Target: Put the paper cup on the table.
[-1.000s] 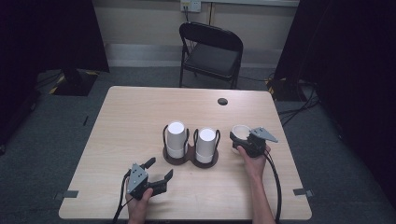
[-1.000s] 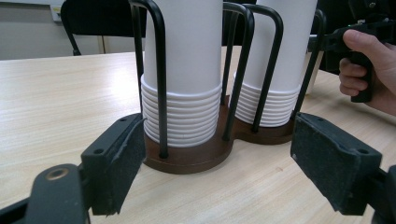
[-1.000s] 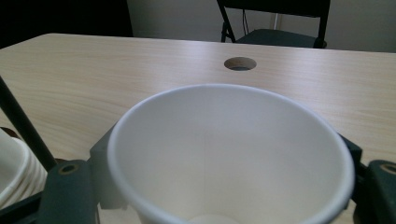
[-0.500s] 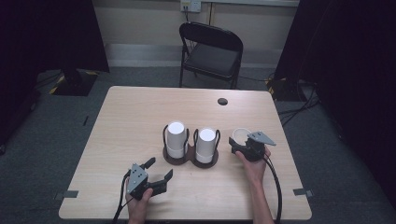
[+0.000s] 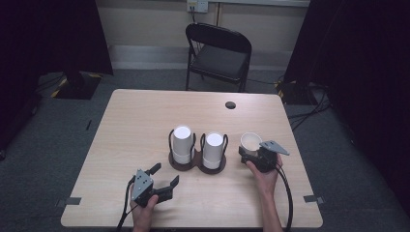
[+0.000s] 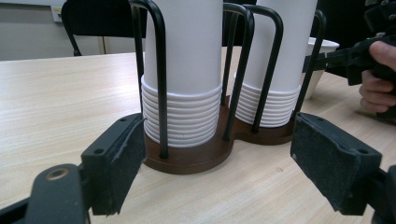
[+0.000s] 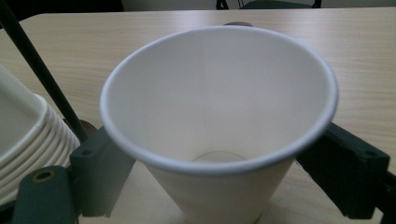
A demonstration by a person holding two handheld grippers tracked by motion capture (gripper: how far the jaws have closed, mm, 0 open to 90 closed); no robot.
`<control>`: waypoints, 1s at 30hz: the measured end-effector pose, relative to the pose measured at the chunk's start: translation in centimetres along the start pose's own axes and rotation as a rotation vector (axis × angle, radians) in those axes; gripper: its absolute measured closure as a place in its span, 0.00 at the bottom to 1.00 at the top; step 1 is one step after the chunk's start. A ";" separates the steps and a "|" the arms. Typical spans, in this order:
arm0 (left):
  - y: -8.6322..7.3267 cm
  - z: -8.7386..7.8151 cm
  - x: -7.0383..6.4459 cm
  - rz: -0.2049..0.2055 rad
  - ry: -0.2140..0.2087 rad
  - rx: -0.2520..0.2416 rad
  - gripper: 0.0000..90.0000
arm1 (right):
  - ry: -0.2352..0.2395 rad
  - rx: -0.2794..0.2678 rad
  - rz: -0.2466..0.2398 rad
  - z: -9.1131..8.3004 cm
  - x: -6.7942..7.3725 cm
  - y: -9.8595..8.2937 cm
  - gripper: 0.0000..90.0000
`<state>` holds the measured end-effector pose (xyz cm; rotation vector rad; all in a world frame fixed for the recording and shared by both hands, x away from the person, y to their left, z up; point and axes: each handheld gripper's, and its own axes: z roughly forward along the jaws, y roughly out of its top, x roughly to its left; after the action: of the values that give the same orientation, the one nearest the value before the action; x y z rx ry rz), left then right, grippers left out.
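Observation:
A dark brown holder with black wire loops stands mid-table and carries two stacks of white paper cups, one on the left and one on the right. To the right of it, my right gripper is shut on a single upright white paper cup, whose empty inside faces the right gripper view between the jaws. My left gripper stands open near the front of the table, pointing at the holder and its nearer stack, apart from both.
The light wooden table has a small round dark hole near its far edge. A black folding chair stands behind the table. Cables trail from both grippers over the front edge.
My right gripper with the single cup has shifted slightly toward the front of the table. The left gripper and the cup stacks have stayed put.

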<state>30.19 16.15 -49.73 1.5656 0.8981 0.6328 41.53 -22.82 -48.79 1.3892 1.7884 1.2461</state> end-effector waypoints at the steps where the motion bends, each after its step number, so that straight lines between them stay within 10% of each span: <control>1: 0.0 0.0 0.0 -0.001 0.001 0.000 0.20 | 0.001 -0.002 0.001 -0.1 0.0 0.0 0.15; 20: 0.0 0.0 0.0 -0.007 0.012 0.001 0.20 | -0.011 -0.056 0.047 -4.2 1.9 -2.1 0.16; 30: 0.0 0.0 0.2 -0.031 0.021 0.000 0.20 | 0.034 -0.153 0.003 -6.9 5.2 -4.0 0.16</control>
<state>30.30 16.32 -49.74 1.5451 0.9359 0.6282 32.31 -20.33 -48.93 1.2922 1.6754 1.3851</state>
